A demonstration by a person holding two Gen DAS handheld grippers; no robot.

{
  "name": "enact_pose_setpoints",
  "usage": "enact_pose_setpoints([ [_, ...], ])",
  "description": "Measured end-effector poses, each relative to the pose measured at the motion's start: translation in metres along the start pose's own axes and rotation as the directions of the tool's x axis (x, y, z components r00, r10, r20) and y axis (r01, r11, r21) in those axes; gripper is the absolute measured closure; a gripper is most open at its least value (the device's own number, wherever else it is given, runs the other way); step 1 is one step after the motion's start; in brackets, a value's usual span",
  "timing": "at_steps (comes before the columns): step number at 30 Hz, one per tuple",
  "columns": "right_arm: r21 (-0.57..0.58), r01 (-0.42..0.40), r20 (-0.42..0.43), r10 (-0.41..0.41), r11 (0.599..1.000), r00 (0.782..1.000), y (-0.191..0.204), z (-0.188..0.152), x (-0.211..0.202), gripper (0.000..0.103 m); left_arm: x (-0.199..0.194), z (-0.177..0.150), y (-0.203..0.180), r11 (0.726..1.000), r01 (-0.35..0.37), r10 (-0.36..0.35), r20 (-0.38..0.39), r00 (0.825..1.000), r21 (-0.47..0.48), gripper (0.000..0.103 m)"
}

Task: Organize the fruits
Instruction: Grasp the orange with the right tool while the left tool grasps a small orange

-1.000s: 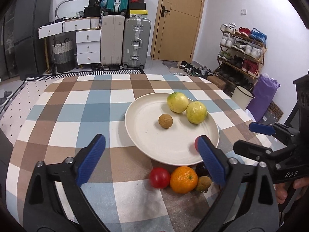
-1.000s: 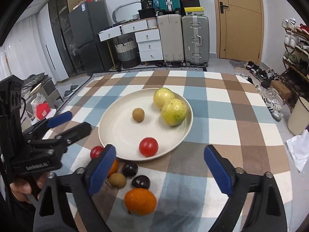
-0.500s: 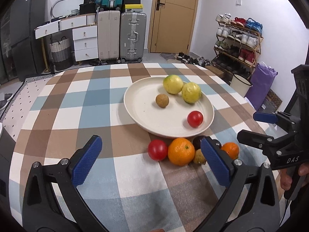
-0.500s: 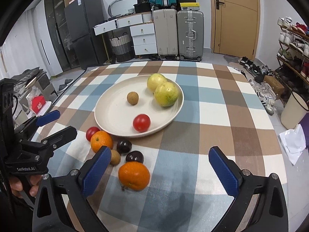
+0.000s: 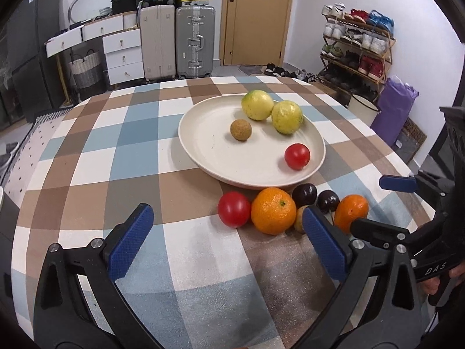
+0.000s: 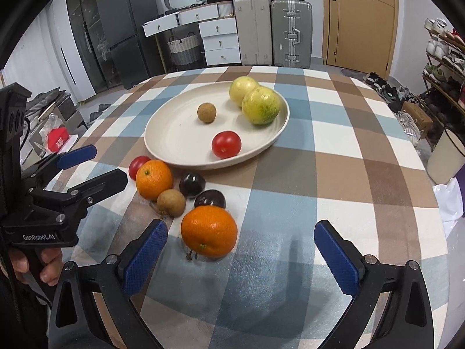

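A round table (image 5: 96, 157) under a checked cloth of brown, blue and white stands in a room with two suitcases (image 5: 177, 40), a white drawer unit (image 5: 122, 55), a wooden door (image 5: 255, 17) and a shoe rack (image 5: 357, 49) behind it.

Plate (image 5: 203, 148) — cream, set toward the table's far side. It holds four fruits: two yellow-green fruits (image 5: 257, 105) touching each other at the far rim, a small brown fruit (image 5: 241, 129) apart from them near the middle, and a tomato (image 5: 297, 156) near the near rim.

Loose fruits — clustered on the cloth just beside the plate's near edge. A second tomato (image 5: 234, 213) touches an orange (image 5: 271, 210); behind the orange lie two dark plums (image 6: 192, 185), side by side; a tan fruit (image 6: 171, 202) sits among them; a second orange (image 6: 209, 235) lies nearest the right gripper.

Left gripper (image 5: 229, 244): jaws spread wide, nothing between them, held over the cloth short of the cluster. In the right wrist view it shows at the left edge, gripped by a hand (image 6: 43, 264).

Right gripper (image 6: 241, 258): jaws likewise spread wide and unloaded, with the second orange just ahead of the left pad (image 6: 145, 257). Whether pad and orange touch cannot be told.
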State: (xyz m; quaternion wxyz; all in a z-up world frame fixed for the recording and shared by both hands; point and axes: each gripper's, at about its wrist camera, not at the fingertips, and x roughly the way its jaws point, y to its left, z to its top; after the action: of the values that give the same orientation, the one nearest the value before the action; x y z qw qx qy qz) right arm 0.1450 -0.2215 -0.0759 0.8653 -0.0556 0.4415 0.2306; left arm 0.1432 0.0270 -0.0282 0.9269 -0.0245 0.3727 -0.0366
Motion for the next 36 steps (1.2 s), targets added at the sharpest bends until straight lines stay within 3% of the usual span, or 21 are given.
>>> enact_pose_setpoints([
  [11, -0.011, -0.046, -0.02, 0.046, 0.999, 0.999, 0.005, -0.006, 0.009, 0.002, 0.006, -0.003, -0.009, 0.999, 0.034, -0.033, -0.027, 0.999, 0.035, 0.001],
  [15, -0.006, -0.067, -0.032, 0.067, 0.998, 0.997, 0.005, -0.007, 0.011, 0.018, 0.007, -0.003, -0.008, 0.999, 0.039, -0.038, -0.025, 0.999, 0.029, 0.001],
  [22, -0.029, -0.062, -0.029, 0.061, 0.998, 0.998, 0.01, -0.008, 0.011, 0.028, 0.006, -0.004, -0.009, 0.999, 0.03, -0.03, -0.025, 0.999, 0.036, 0.001],
  [24, -0.025, -0.08, -0.027, 0.079, 0.996, 0.996, 0.009, -0.009, 0.01, 0.04, 0.007, -0.004, -0.008, 0.999, 0.026, -0.025, -0.027, 0.999, 0.033, 0.001],
  [31, -0.028, -0.102, -0.014, 0.101, 0.994, 0.995, 0.011, -0.009, 0.008, 0.059, 0.007, -0.004, -0.007, 0.999, 0.028, -0.028, -0.027, 0.999, 0.026, 0.001],
  [36, -0.06, -0.116, -0.004, 0.116, 0.991, 0.993, 0.017, -0.013, 0.004, 0.061, 0.007, -0.004, -0.007, 0.999, 0.031, -0.03, -0.023, 0.999, 0.034, 0.001],
])
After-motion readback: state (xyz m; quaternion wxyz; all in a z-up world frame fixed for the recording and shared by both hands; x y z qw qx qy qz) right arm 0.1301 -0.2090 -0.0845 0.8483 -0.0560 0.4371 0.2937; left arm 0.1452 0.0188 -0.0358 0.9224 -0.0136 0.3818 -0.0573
